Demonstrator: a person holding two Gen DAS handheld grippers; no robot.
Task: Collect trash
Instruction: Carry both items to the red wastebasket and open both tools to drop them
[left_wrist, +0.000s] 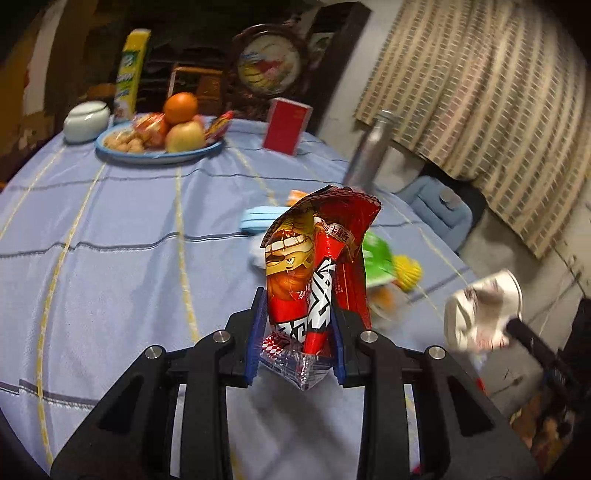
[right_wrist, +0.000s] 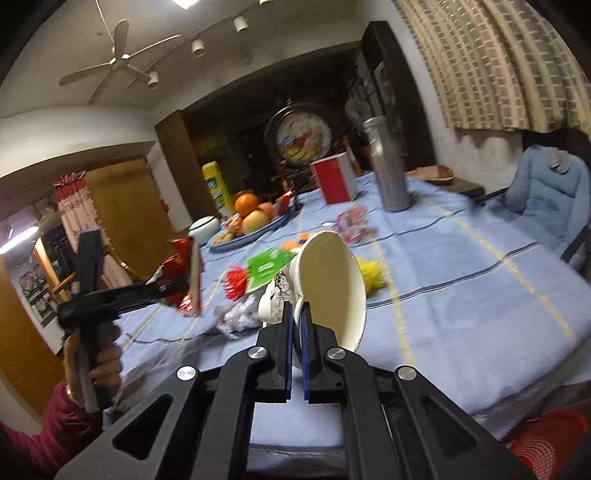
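Note:
My left gripper (left_wrist: 297, 299) is shut on a red snack wrapper (left_wrist: 314, 258) and holds it upright above the blue tablecloth (left_wrist: 129, 258). It also shows in the right wrist view (right_wrist: 192, 280) at the left, held by a hand. My right gripper (right_wrist: 295, 314) is shut on the rim of a crushed white paper cup (right_wrist: 328, 280), lifted over the table; the cup also shows in the left wrist view (left_wrist: 480, 314). More trash lies on the table: a green packet (right_wrist: 266, 267), a yellow wrapper (right_wrist: 373, 273), a red wrapper (right_wrist: 236, 282) and crumpled foil (right_wrist: 240, 317).
A plate of fruit (left_wrist: 159, 151), a white jar (left_wrist: 86, 122), a red box (left_wrist: 286, 127), a metal bottle (left_wrist: 367, 153) and a stack of blue masks (left_wrist: 258, 219) stand on the table. A blue-cushioned chair (right_wrist: 546, 195) is at the right. A red basket (right_wrist: 546, 439) sits on the floor.

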